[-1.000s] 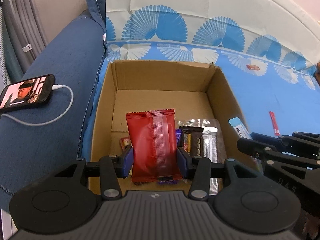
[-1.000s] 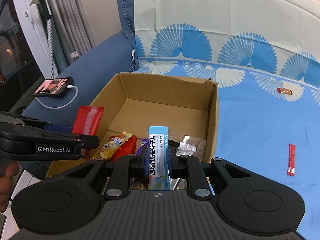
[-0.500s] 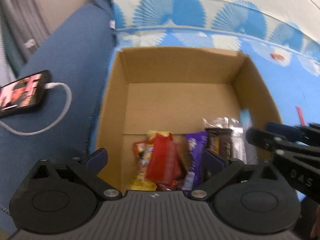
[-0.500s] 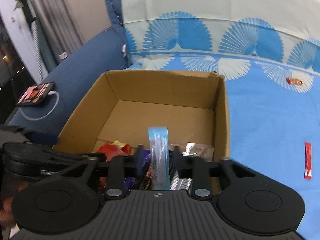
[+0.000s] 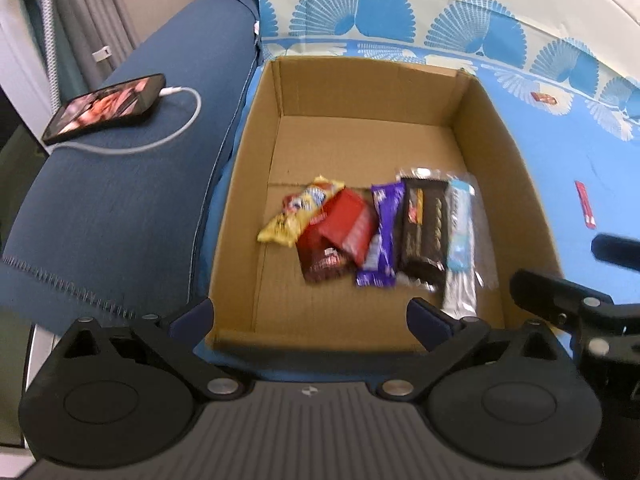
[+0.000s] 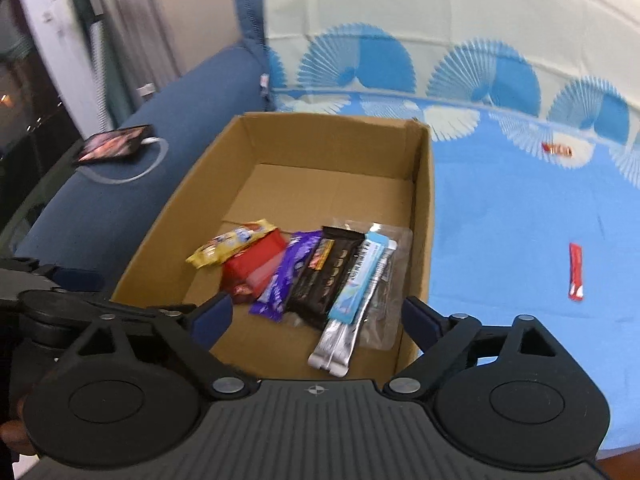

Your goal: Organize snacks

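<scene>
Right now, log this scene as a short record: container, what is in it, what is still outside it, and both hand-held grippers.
container: cardboard box, open top, on the blue patterned cover
contents: yellow packet, red packet, purple bar, dark bar, light blue stick, lying side by side near the front
outside: red stick and small red wrapper on the cover
bystander: phone, charging on the sofa arm
left hand-held gripper: open, empty
right hand-held gripper: open, empty

Phone (image 5: pixel 105 107) (charging) on armrest (image 5: pixel 120 200)
</scene>
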The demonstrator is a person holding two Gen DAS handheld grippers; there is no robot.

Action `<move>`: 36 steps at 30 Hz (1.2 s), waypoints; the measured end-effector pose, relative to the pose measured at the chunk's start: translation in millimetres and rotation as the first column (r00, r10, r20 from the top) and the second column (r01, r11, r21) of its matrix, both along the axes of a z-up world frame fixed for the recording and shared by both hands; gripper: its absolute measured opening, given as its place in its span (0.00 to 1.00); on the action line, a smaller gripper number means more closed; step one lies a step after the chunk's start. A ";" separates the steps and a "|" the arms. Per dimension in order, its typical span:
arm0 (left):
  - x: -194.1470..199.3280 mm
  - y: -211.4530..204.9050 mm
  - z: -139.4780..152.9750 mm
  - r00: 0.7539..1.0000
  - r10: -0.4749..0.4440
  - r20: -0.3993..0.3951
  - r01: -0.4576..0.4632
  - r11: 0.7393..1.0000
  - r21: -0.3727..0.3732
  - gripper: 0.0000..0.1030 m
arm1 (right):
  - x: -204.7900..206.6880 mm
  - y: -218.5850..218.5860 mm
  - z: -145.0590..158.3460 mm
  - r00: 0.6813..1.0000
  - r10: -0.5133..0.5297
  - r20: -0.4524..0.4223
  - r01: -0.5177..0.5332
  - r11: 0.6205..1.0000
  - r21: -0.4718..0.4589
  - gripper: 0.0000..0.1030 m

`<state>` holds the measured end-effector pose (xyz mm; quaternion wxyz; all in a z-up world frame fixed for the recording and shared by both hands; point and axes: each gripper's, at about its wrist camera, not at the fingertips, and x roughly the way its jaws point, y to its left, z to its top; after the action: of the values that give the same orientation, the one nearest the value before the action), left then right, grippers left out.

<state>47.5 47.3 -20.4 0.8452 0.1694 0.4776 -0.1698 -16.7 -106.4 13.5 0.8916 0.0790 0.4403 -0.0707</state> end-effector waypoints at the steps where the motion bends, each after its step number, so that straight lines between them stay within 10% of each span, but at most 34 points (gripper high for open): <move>1: -6.4 3.3 2.2 1.000 0.009 0.006 -0.009 1.000 0.002 1.00 | -7.5 6.3 5.6 1.000 0.009 0.014 -0.008 1.000 -0.021 0.92; 36: -113.3 37.0 63.4 0.979 0.002 0.201 0.010 0.998 -0.060 1.00 | -116.2 42.0 60.1 0.981 -0.008 0.193 0.030 0.993 -0.114 0.99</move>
<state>-65.8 84.3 43.1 0.8937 0.1609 0.3838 -0.1679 -132.9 -64.4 73.7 0.9323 0.0374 0.3465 -0.0969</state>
